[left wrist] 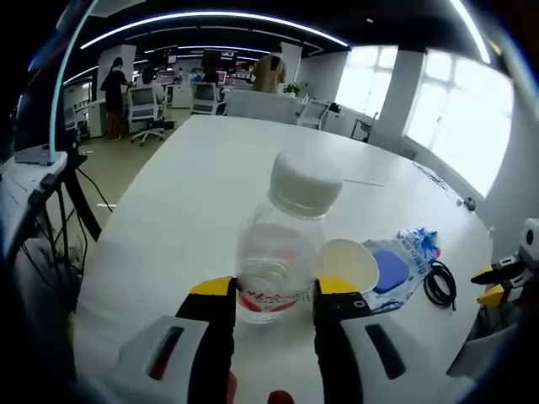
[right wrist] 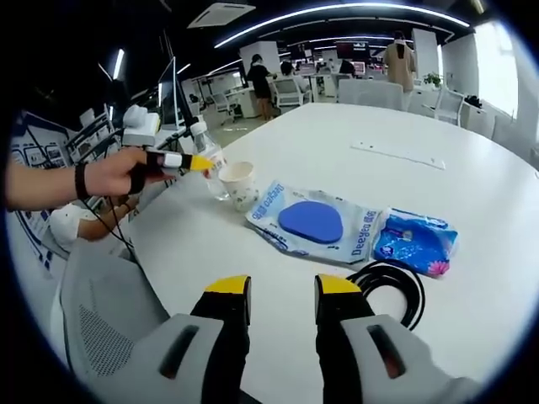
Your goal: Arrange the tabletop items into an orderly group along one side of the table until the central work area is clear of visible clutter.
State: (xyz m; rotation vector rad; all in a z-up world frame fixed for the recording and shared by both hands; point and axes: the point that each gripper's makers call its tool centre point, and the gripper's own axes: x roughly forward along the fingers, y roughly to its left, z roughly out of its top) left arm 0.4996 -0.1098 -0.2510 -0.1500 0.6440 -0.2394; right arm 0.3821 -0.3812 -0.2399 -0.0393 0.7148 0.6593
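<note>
Clear bottle [left wrist: 282, 252] is clamped betw. left gripper [left wrist: 274, 296] jaws, beside paper cup [left wrist: 348, 263]. Right gripper [right wrist: 282, 296] is held wide, nothing gripped, near black cable [right wrist: 389, 290].

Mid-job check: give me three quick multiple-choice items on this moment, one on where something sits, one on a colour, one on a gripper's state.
1. Where is the paper cup?
A. right beside the water bottle
B. on the coiled black cable
C. on the blue tissue pack

2. What colour is the bottle's cap?
A. red
B. white
C. black

3. What is the left gripper doing?
A. hanging open over bare table
B. shut on the cable
C. shut on the water bottle

Answers: 1 A, the cup stands next to the bottle in both views. 2 B, the cap shows white in the left gripper view. 3 C, its yellow-tipped jaws press the bottle's base from both sides, while the right gripper stands open.
</note>
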